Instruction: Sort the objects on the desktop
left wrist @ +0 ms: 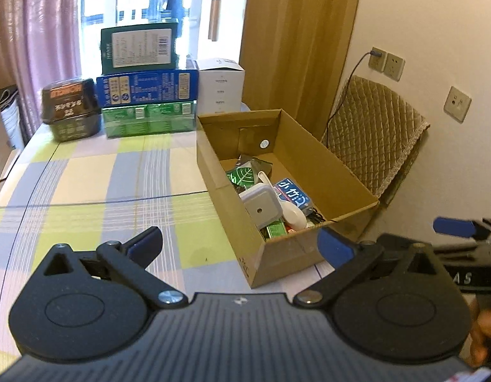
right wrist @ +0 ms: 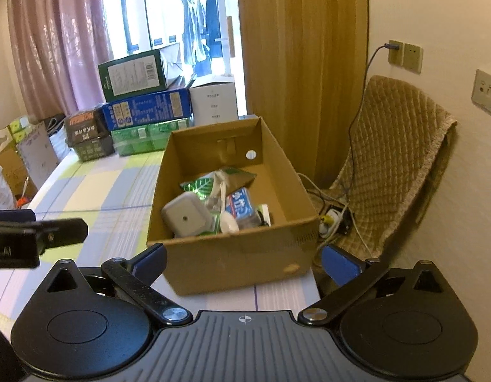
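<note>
Grippers apart, box filled

Left hand-held gripper and right hand-held gripper both hang with fingers spread wide, holding nothing. Between them, the open cardboard box sits on the checked surface, holding a grey case, blue packet and white spoon.

You're in a home: pink curtains at ten o'clock, clothes hanging beyond the window at twelve, a quilt-covered chair at two.
</note>
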Demonstrator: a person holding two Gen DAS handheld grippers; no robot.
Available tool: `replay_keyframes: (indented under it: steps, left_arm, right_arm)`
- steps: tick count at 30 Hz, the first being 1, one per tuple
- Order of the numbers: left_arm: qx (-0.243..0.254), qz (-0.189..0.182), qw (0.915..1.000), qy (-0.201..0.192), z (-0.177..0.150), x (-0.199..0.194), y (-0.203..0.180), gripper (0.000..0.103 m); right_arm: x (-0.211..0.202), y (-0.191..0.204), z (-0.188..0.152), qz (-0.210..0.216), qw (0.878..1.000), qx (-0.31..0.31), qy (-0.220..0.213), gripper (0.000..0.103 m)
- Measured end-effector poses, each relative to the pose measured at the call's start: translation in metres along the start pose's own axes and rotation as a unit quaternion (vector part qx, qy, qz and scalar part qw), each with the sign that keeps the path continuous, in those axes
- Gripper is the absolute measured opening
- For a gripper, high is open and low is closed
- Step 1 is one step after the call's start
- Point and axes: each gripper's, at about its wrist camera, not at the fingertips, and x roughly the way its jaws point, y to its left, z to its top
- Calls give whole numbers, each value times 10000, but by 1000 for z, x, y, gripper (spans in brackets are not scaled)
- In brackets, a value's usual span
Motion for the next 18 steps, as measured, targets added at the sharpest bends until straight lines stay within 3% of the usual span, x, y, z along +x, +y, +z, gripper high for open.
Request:
replay_keyframes:
  steps: [7, 18]
  left_arm:
    - [-202, -93, 9997, 37, -8, -16, -7, 102]
    - [-154, -25, 9999, 61, -13, -19, -11, 102]
  right_arm:
    - [-27, 7, -9, -23, 9999, -98, 15, 101]
    - [-34, 11, -11, -72, 9998, -183, 35, 101]
